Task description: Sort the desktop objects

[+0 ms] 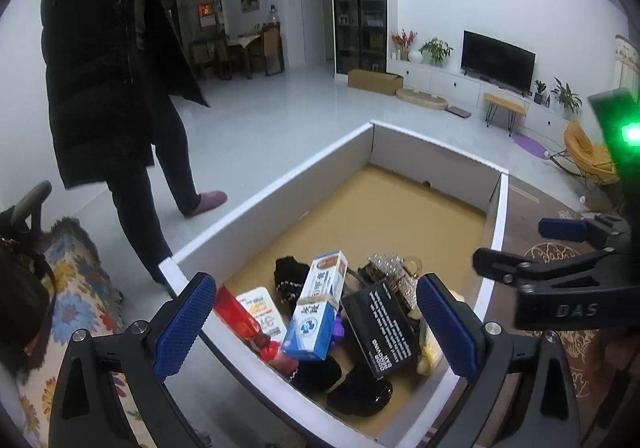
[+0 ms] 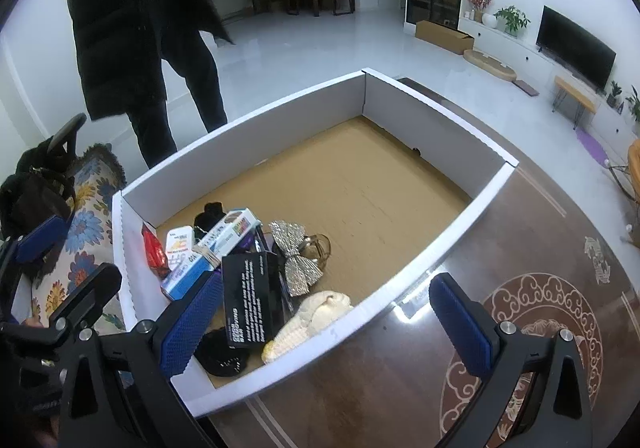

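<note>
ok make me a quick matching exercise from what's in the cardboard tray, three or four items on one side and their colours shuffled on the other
Items:
1. bow
2. tall printed box
3. toothpaste box
4. packet by the tray wall

Colours:
A. red
B. blue and white
C. glittery silver
D. black with white text

Pairs: 1-C, 2-D, 3-B, 4-A

All four lie in the near-left part of the cardboard tray; both grippers stand open above it, holding nothing.
</note>
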The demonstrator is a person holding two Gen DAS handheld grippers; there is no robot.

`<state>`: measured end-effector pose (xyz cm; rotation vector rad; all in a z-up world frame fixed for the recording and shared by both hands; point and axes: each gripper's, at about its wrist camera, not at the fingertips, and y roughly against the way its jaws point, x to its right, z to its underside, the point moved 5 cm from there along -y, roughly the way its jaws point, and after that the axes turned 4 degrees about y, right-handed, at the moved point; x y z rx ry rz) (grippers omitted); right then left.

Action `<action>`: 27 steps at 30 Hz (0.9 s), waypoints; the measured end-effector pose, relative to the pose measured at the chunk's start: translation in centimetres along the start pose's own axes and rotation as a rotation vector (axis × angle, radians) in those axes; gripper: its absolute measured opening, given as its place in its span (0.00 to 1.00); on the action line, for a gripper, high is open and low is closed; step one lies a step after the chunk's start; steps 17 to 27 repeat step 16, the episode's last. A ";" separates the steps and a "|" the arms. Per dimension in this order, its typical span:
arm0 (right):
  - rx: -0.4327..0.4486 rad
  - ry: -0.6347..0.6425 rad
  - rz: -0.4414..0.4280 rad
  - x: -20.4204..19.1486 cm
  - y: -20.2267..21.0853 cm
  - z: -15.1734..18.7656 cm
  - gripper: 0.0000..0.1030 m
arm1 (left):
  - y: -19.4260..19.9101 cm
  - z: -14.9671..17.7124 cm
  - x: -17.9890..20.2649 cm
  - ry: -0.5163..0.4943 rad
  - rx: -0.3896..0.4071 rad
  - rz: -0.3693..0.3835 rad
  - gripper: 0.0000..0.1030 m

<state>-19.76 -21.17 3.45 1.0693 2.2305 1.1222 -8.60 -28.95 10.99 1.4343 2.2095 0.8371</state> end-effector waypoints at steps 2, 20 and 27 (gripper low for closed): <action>0.002 -0.006 -0.008 0.0 -0.2 -0.2 1.00 | 0.3 -0.4 0.1 0.012 0.011 0.010 0.99; -0.003 -0.067 -0.021 1.8 -2.1 -0.2 1.00 | -1.2 -0.7 0.0 0.045 0.010 0.027 0.99; -0.003 -0.067 -0.021 1.8 -2.1 -0.2 1.00 | -1.2 -0.7 0.0 0.045 0.010 0.027 0.99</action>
